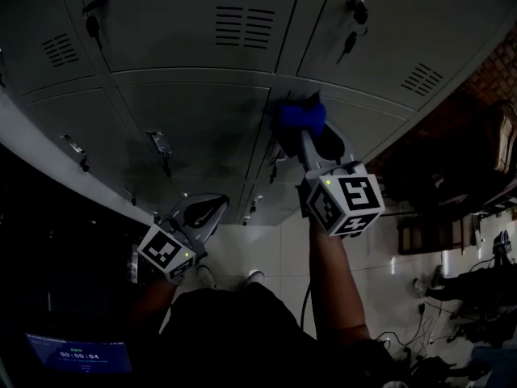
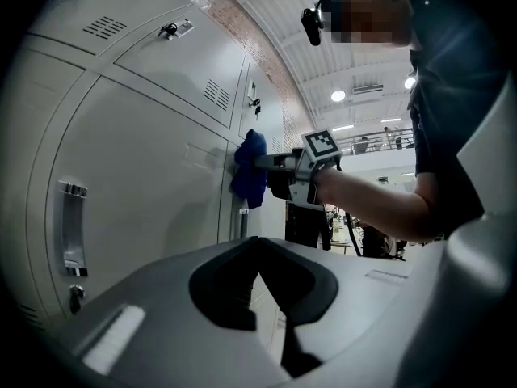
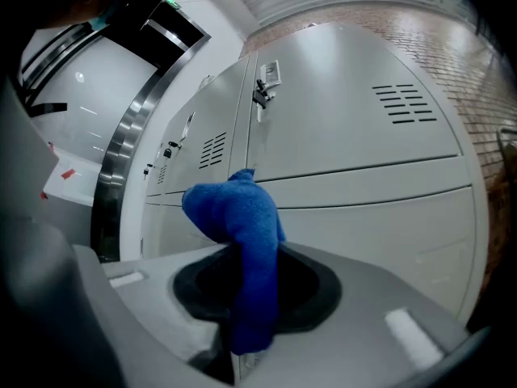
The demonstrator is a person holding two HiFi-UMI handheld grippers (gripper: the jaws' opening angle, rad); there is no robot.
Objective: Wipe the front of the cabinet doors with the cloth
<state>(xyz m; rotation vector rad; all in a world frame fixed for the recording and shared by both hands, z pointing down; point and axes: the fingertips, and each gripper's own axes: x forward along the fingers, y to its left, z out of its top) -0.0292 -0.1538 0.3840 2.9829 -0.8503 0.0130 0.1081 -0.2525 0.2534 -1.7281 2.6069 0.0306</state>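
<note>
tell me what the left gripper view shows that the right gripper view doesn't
Only the left gripper view: the right gripper seen from the side with the person's forearm, a door handle, and the left gripper shut with nothing in it. Only the right gripper view: the cloth clamped in its own jaws, up close. Both: the cloth, blue, at the grey cabinet doors.
</note>
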